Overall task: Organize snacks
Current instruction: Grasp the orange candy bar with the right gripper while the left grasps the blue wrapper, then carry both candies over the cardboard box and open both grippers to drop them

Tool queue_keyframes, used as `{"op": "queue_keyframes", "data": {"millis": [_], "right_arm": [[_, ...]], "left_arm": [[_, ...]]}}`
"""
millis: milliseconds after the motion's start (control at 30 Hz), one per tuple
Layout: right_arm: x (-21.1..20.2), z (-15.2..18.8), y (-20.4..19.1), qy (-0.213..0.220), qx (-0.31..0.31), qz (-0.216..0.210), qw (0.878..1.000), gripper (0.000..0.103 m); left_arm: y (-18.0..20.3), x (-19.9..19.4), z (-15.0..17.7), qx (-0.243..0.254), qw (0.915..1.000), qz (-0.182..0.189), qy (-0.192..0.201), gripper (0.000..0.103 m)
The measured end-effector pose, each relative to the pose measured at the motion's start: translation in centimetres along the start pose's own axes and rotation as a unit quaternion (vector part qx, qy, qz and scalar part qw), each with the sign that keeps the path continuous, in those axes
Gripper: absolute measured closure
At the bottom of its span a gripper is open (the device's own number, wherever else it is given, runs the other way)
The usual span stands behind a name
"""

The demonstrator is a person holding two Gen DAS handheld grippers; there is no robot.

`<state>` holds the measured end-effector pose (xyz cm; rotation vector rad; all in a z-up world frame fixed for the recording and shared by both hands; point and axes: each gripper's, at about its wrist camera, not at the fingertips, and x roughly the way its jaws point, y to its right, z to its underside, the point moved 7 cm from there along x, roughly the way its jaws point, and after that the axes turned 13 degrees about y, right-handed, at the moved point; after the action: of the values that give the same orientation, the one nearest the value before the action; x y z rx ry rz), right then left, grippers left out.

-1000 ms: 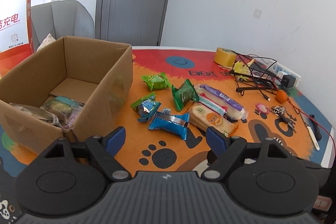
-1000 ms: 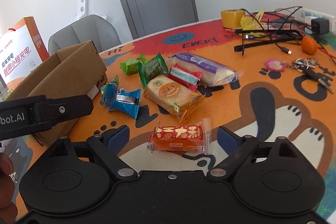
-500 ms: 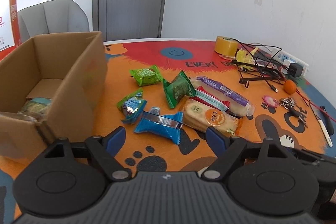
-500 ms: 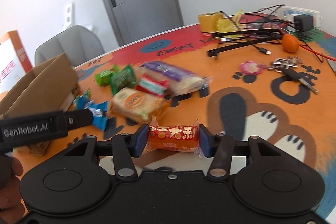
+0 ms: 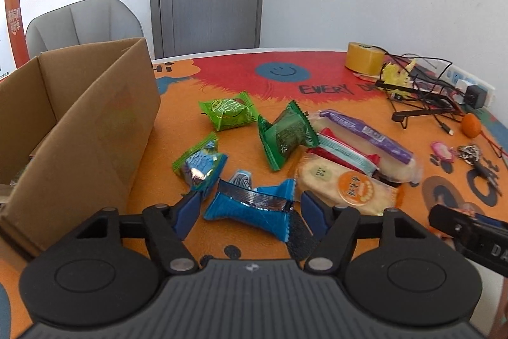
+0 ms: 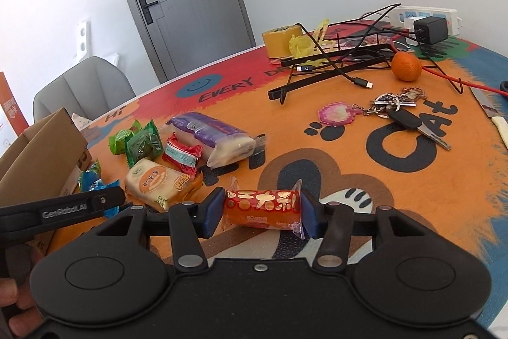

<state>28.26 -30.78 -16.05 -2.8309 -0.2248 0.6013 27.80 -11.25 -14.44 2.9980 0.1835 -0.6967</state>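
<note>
My right gripper [image 6: 260,212] is shut on an orange-red snack pack [image 6: 262,208], held just above the mat. My left gripper [image 5: 250,208] is open, its fingers either side of a blue wrapped snack [image 5: 254,205] lying on the mat. An open cardboard box [image 5: 79,123] stands at the left. More snacks lie beyond: a blue-green pack [image 5: 198,162], two green packs [image 5: 227,113] [image 5: 285,135], a cracker pack [image 5: 346,183], a red pack [image 5: 346,151] and a purple bread pack [image 5: 365,135].
A tape roll [image 5: 363,57], tangled cables and a black stand [image 5: 422,104], a power strip [image 6: 425,18], an orange [image 6: 406,65] and keys [image 6: 400,113] lie at the right. A grey chair [image 5: 82,24] and a door stand behind the table.
My right gripper closed on the orange-red pack and lifted it slightly. My left gripper moved forward and down from the box to straddle the blue snack.
</note>
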Motion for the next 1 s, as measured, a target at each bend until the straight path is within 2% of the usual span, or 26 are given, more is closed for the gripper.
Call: {"op": "queue_keyframes", "data": {"millis": [100,200,300,333,367,533,633,1000], "right_arm": [[0.1,0.1,-0.2,-0.001,-0.008,-0.002,1.000,0.047],[0.0,0.2,-0.6,-0.002,-0.017,-0.008,1.000,0.040],[-0.1,0.3,-0.8,-0.003,-0.025,-0.005,1.000,0.040],[-0.2,0.3,-0.9,-0.003,-0.025,-0.004,1.000,0.040],[-0.2,0.4,-0.9,-0.002,-0.026,-0.003,1.000,0.040],[-0.6,0.6,-1.1,0.005,-0.029,0.003,1.000,0.053],[-0.8,0.4,-1.2,0.005,-0.028,0.004,1.000,0.054],[-2.7,-1.6,-2.4,0.035,-0.019,-0.008,0.999,0.054]], "left_arm": [[0.1,0.8,0.3,0.001,1.0000,-0.002,-0.006,0.034],[0.2,1.1,0.5,0.007,1.0000,-0.004,-0.003,0.042],[0.2,1.0,0.5,0.008,1.0000,-0.003,0.001,0.047],[0.3,1.0,0.5,0.010,1.0000,-0.002,0.002,0.050],[0.3,0.8,0.5,0.010,0.9999,-0.001,0.002,0.057],[0.2,0.0,0.4,-0.001,0.9999,0.012,0.005,0.063],[0.0,-0.7,0.1,-0.010,0.9998,0.018,0.007,0.068],[-0.2,-4.2,-1.6,-0.026,0.9981,0.040,0.038,0.071]]}}
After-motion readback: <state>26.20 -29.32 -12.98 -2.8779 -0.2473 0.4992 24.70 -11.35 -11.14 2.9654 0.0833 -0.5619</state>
